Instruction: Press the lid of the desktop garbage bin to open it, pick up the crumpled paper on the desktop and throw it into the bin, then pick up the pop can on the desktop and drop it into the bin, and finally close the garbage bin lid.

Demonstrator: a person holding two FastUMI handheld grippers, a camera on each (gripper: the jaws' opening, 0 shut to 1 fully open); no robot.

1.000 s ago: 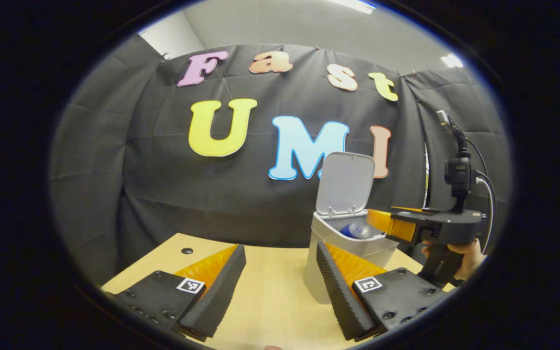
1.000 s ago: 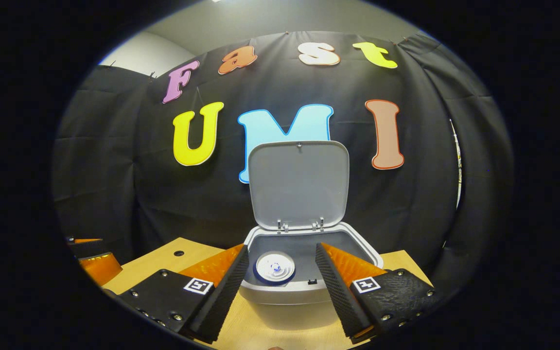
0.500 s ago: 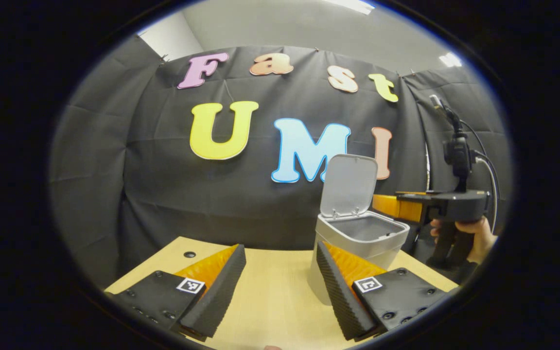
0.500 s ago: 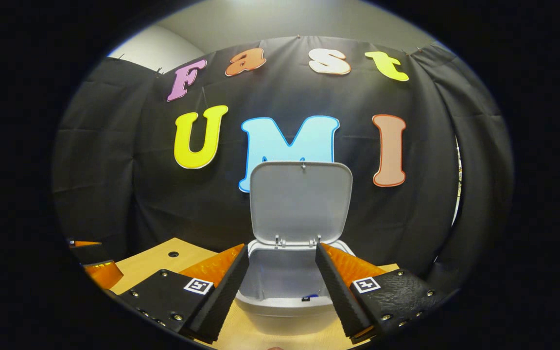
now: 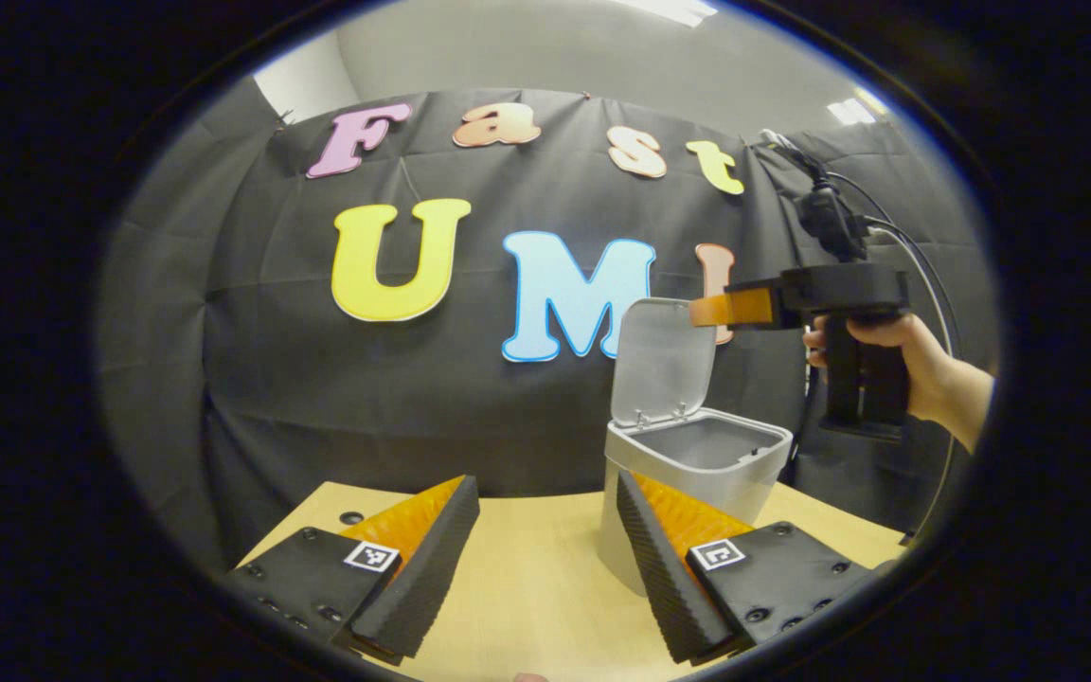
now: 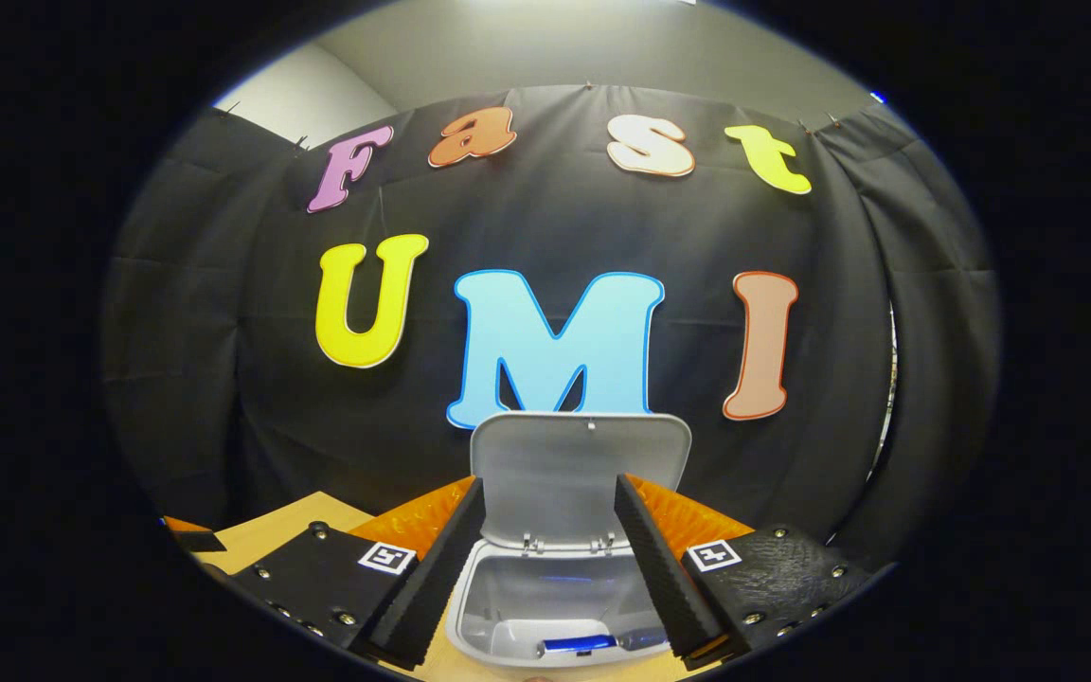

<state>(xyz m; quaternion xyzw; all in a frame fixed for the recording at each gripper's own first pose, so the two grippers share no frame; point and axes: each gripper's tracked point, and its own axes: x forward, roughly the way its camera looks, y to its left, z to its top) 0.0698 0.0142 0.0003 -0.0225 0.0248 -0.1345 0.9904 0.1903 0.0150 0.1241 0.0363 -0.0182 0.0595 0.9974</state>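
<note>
Both tongs, left (image 5: 545, 559) and right (image 6: 545, 568), spread apart and empty, pop can (image 6: 579, 644) half hidden inside open-lidded bin (image 6: 555, 606).

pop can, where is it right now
The pop can lies on its side at the bottom of the open bin, seen in the right gripper view between the right gripper's fingers, below the raised lid.
</note>
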